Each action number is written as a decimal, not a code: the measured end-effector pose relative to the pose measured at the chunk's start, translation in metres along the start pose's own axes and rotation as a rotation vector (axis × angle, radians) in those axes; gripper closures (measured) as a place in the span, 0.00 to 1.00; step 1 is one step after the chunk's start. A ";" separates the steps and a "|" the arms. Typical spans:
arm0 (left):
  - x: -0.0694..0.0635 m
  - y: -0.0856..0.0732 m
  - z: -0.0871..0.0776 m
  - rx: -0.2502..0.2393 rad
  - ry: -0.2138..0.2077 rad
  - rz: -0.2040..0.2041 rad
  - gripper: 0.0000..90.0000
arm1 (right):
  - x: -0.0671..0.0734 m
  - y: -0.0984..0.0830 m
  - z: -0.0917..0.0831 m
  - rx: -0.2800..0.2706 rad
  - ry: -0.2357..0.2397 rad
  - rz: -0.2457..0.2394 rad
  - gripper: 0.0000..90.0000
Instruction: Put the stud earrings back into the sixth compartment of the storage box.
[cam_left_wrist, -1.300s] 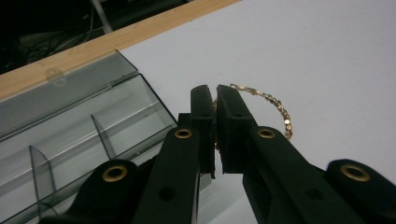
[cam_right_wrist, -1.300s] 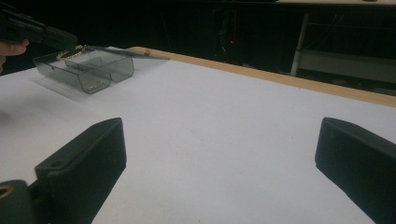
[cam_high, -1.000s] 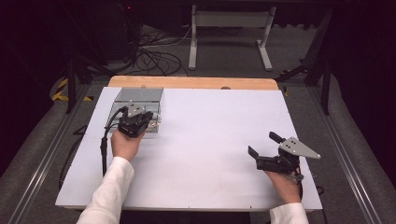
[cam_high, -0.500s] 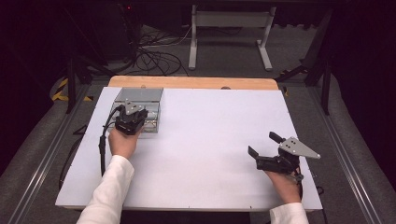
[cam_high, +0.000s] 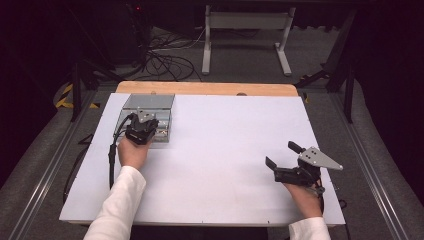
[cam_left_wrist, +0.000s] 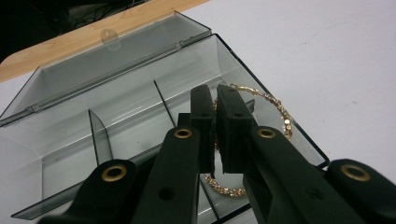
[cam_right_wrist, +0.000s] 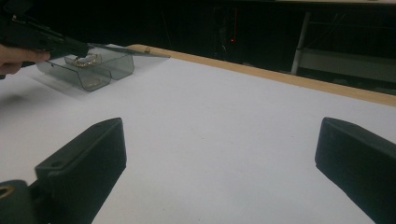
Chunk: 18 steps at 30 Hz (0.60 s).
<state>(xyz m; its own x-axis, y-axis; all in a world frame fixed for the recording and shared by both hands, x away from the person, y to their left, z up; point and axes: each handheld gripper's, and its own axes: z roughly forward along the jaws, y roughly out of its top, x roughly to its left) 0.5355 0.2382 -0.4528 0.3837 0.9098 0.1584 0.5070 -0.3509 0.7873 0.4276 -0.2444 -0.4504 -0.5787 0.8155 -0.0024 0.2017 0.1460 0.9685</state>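
Left claw (cam_left_wrist: 215, 122) pinches the bracelet (cam_left_wrist: 273, 108) in the box (cam_left_wrist: 116, 105) mid-frame; the thin chain could slip free when lifted.

No text, label, brand, number or sign can be read on anything in these pictures.

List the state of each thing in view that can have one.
Clear box: lid open, tipped back.
Gold bracelet: in the box's end compartment, pinched.
Left claw: shut on the gold bracelet.
Right claw: open, holding nothing, over the white board.
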 end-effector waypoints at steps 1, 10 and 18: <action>0.000 0.000 0.001 0.000 0.000 0.001 0.96 | 0.000 0.000 0.000 0.000 0.000 0.000 0.03; -0.001 -0.002 0.005 0.034 -0.001 0.012 0.96 | 0.000 0.000 0.000 0.000 0.000 -0.001 0.03; -0.002 -0.002 0.009 0.054 -0.010 0.020 0.95 | 0.000 0.000 0.000 0.001 0.006 0.004 0.03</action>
<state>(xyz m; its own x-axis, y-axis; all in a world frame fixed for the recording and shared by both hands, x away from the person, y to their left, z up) 0.5400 0.2349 -0.4603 0.4023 0.9000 0.1675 0.5398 -0.3810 0.7506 0.4279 -0.2443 -0.4505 -0.5827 0.8127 0.0032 0.2052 0.1434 0.9681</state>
